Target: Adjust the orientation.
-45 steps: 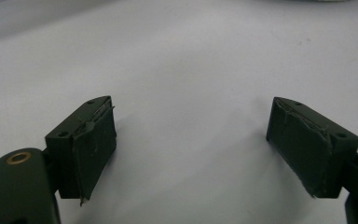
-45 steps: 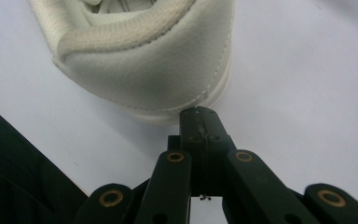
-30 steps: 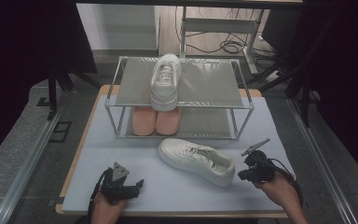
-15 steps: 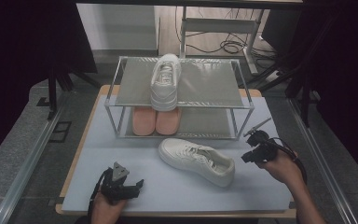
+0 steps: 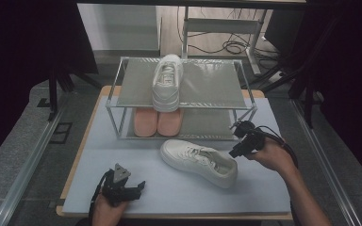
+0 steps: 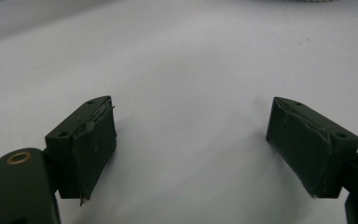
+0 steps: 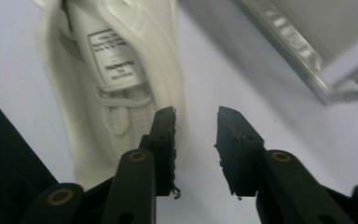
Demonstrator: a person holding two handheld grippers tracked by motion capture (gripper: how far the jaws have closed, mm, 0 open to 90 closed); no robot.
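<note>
The left gripper (image 5: 139, 187) rests on the matte pale table (image 5: 179, 193) at the near edge, jaws wide and empty. The right gripper (image 5: 236, 140), jaws just opening with nothing between them, hovers beside the heel of the smooth white lace-up sneaker (image 5: 199, 160), whose toe is cropped in the right gripper view. Beyond, the metal two-tier rack (image 5: 136, 104) half hides salmon-pink soles (image 5: 157, 122) under a second white sneaker (image 5: 166, 81).

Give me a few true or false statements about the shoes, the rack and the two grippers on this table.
1. A white sneaker sits on the rack's top shelf. True.
2. The pink pair lies on the table mat. False: it is on the lower shelf.
3. The right gripper grips the loose white shoe. False: its jaws, which have just been opening, have nothing between them.
4. The left gripper has its jaws spread wide over the bare mat. True.
</note>
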